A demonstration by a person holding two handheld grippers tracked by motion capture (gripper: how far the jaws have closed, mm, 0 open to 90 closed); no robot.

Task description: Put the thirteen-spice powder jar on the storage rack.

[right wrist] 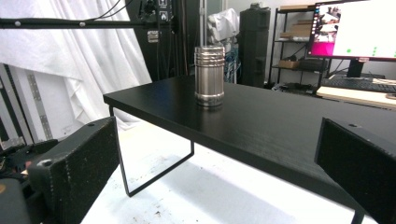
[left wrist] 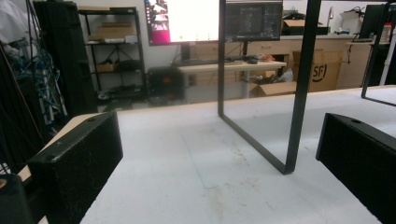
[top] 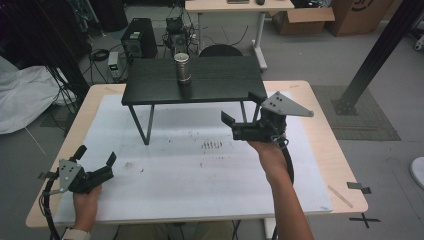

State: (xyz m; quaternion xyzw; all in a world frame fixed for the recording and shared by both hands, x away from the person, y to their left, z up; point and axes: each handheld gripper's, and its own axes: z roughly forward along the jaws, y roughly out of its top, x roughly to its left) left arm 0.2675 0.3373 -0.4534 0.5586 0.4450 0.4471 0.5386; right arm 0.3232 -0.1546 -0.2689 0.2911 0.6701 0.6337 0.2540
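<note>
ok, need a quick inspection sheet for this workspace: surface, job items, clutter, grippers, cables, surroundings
Surface: white mat on a wooden table, scuffed and stained near the middle.
Job items: metal cup upright on the black shelf, which stands on the mat on thin legs.
Clutter: tape strip at the table's right edge.
Grippers: left gripper open, low at the near left corner; right gripper open, raised by the shelf's right front corner, aimed at the cup. Both empty.
Cables: one trails from each gripper off the near edge.
Surroundings: boxes, desk, electronics and floor cables beyond the table.
</note>
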